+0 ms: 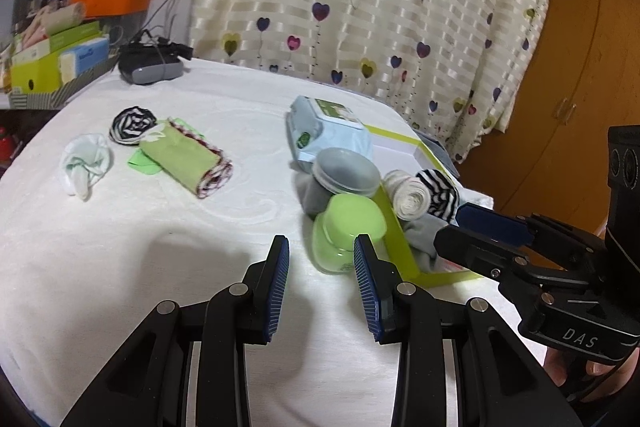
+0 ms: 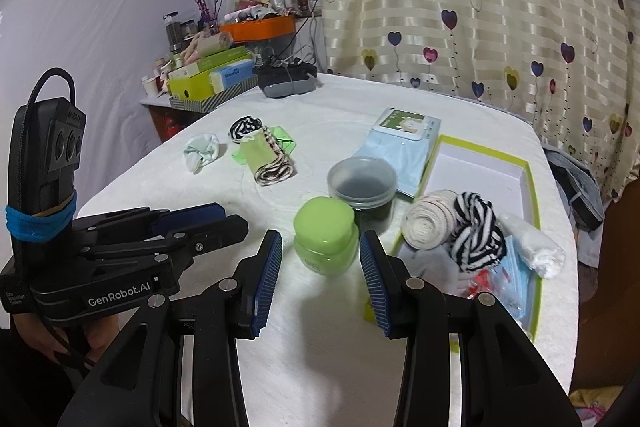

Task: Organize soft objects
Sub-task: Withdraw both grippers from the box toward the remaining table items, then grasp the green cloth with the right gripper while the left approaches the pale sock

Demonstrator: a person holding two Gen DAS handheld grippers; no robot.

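Loose on the white tablecloth lie a white sock bundle [image 1: 86,163], a black-and-white striped roll [image 1: 130,125] and a green cloth roll [image 1: 188,159]. At the right, a green-rimmed box [image 2: 534,187] holds a cream roll [image 2: 428,225], a striped roll [image 2: 476,235], a white roll [image 2: 536,243] and face masks. My left gripper [image 1: 322,247] hovers open over bare cloth with nothing between its fingers. My right gripper [image 2: 320,247] is open too, a green jar [image 2: 326,235] standing just beyond its fingertips, untouched.
A grey-lidded jar [image 2: 362,187] and a pale blue wipes pack [image 2: 400,143] stand behind the green jar. A dark headset [image 1: 150,65] and stacked boxes [image 1: 52,63] crowd the far left corner. A heart-patterned curtain [image 1: 380,7] hangs behind the table.
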